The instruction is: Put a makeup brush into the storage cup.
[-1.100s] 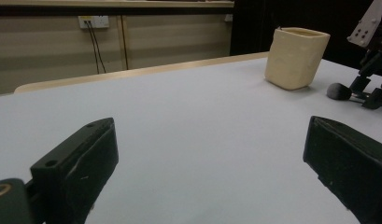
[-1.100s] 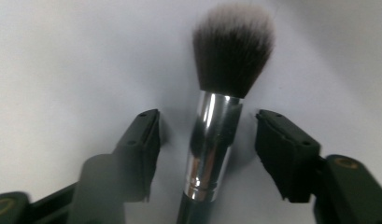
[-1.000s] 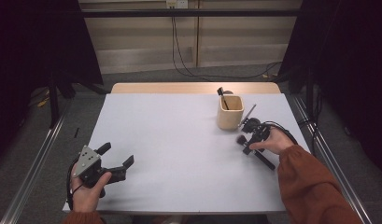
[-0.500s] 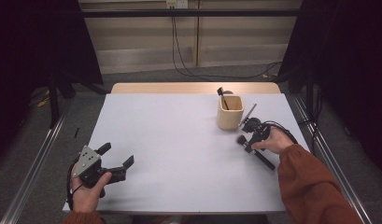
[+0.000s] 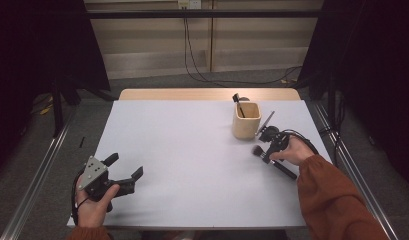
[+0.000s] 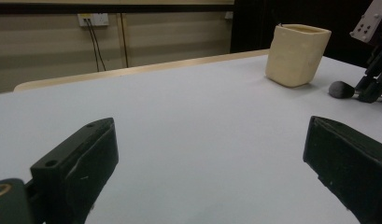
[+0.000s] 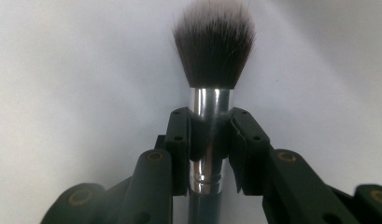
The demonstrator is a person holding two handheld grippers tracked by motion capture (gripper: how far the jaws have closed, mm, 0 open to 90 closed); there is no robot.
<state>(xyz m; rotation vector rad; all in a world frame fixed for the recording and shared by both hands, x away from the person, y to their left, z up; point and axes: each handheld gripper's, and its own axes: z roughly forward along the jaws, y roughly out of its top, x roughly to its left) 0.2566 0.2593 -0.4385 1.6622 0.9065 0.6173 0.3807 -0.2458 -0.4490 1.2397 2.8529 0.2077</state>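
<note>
Black right gripper (image 5: 270, 141) jaws clamped on makeup brush (image 7: 214, 56), left gripper (image 5: 123, 173) low, jaws wide

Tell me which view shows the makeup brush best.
The right gripper view: the makeup brush sits close up, its bristles and silver collar sharp, the right tongs shut on the collar. The high view shows it small by the cup, handle under the hand. The left gripper view shows just its dark bristle tip far off.

you see a cream holder (image 5: 246, 121) at upper right of the white table (image 5: 192, 160), a dark tool (image 5: 238, 104) standing in it; black cables (image 5: 194, 55) hang down the back wall.
</note>
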